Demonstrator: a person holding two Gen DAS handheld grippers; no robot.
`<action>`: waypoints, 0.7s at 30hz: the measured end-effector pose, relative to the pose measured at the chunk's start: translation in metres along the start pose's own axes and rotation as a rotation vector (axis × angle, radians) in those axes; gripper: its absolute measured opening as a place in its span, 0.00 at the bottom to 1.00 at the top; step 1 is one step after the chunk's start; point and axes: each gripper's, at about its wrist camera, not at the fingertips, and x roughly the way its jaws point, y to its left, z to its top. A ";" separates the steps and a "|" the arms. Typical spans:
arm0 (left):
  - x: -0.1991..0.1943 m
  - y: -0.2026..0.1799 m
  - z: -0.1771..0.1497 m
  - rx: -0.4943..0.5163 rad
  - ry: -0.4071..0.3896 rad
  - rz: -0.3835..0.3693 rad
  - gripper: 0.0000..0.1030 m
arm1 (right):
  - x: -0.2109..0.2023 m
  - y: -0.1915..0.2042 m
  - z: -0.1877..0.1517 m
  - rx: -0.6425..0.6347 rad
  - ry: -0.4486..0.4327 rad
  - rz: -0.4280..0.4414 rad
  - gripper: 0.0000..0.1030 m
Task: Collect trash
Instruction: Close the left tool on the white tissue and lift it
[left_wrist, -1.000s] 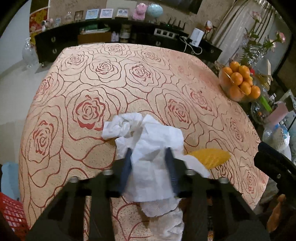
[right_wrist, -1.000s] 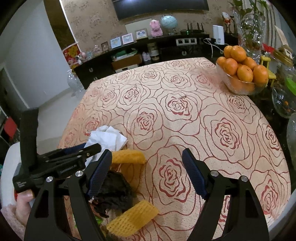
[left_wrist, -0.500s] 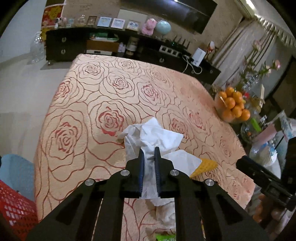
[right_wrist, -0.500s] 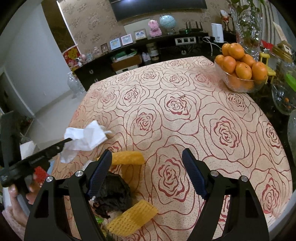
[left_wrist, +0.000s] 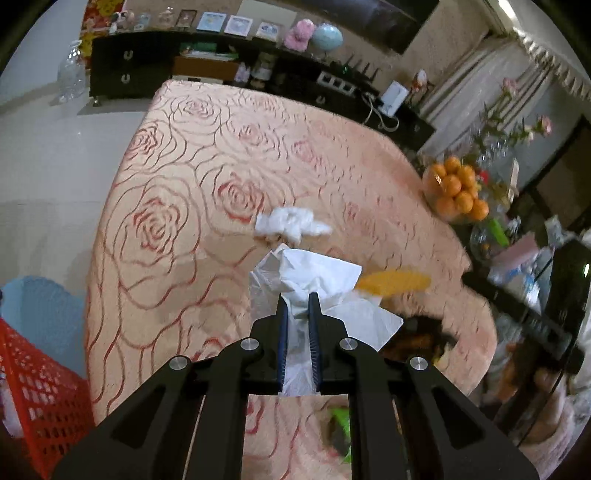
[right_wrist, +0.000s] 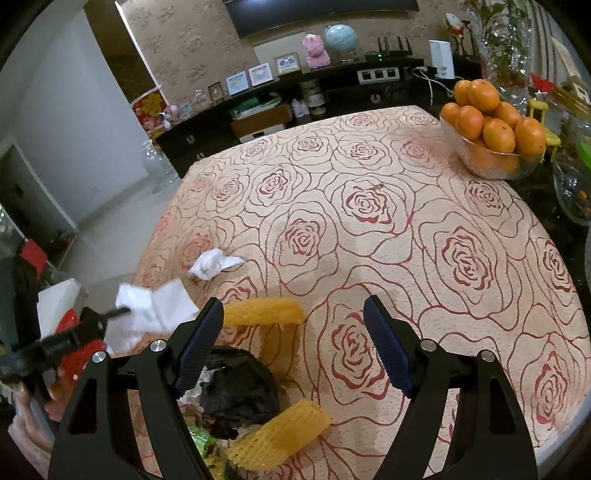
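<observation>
No legible writing; tissue in left claw

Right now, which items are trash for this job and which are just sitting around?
Trash:
- tissue in the shut left gripper
- crumpled tissue on the cloth
- two yellow foam nets
- black scrap
- red basket, probably the bin

Lying about:
- bowl of oranges
- globe
- pink toy
- photo frames
</observation>
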 end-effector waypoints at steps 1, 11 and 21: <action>-0.002 0.000 -0.005 0.019 0.005 0.021 0.10 | 0.000 0.001 0.000 0.000 0.000 0.003 0.73; -0.009 0.028 -0.035 0.093 0.038 0.218 0.47 | 0.000 0.005 0.001 0.001 0.001 0.023 0.73; -0.034 0.039 -0.020 0.000 -0.109 0.196 0.73 | 0.005 0.013 -0.001 -0.013 0.013 0.025 0.73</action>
